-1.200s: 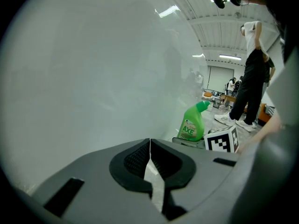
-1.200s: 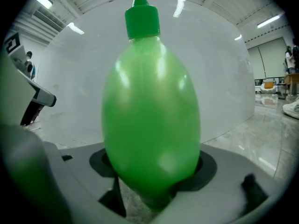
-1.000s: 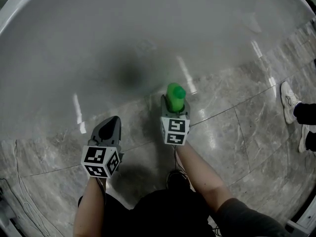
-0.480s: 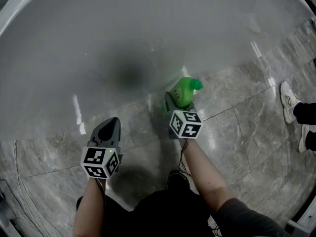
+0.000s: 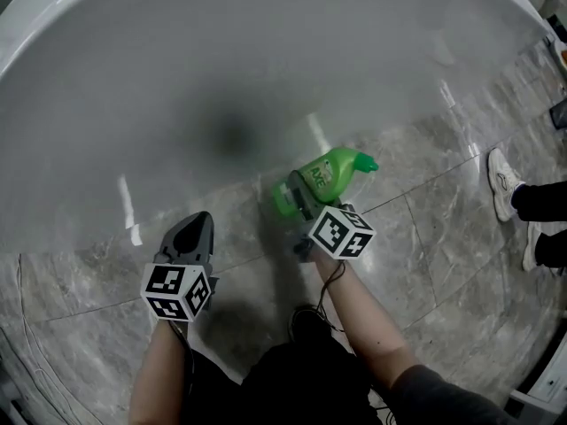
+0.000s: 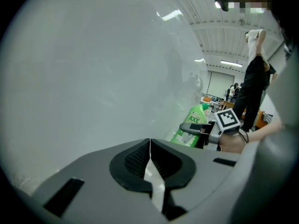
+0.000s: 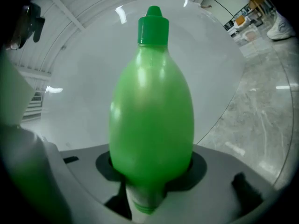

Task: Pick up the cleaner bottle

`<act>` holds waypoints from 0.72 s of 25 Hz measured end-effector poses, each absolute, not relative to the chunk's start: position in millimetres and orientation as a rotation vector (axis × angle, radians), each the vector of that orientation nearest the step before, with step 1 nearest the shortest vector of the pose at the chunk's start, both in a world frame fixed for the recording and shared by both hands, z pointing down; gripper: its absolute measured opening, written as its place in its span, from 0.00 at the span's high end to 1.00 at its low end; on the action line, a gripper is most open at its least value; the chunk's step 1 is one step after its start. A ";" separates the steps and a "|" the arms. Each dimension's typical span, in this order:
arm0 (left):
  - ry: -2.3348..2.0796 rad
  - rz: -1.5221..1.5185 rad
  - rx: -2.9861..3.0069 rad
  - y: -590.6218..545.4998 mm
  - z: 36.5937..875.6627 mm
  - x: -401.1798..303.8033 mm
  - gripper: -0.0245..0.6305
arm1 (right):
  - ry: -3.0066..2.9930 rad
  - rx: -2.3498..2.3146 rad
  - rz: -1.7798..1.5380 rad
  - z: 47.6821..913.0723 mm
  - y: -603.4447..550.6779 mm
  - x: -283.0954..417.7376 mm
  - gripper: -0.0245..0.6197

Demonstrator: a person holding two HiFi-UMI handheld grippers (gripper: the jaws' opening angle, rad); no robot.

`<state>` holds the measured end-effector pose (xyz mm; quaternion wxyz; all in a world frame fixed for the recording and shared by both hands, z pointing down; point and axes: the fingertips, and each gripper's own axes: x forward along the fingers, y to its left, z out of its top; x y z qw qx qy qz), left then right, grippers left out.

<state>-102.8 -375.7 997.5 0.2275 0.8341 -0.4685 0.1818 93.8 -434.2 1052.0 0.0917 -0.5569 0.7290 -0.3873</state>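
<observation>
The right gripper, on a forearm reaching toward 12 o'clock in the head view, was clamped on the lower body of the green cleaner bottle, which lay tilted with its cap toward 2 o'clock, while the left gripper, at its 9 o'clock, had jaws pressed together, empty.

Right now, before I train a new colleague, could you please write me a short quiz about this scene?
1. True or false: the right gripper holds the green plastic cleaner bottle between its jaws.
2. The left gripper is: A) shut and empty, B) shut on a sponge, C) wide open.
3. Fill in: in the head view, the bottle's cap points toward the picture's ____ side.
Key: 1 true; 2 A; 3 right.
</observation>
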 end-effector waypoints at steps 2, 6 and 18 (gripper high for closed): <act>-1.287 0.487 2.298 -375.2 985.8 -99.3 0.94 | 2.133 -1.632 -1.183 1035.6 -425.6 94.9 0.66; -1.259 0.482 2.307 -369.8 939.5 -91.2 0.94 | 2.067 -1.626 -1.240 983.5 -406.5 104.6 0.66; -1.179 0.492 2.282 -307.0 738.0 -71.8 0.94 | 2.195 -1.584 -1.286 755.2 -345.8 113.8 0.65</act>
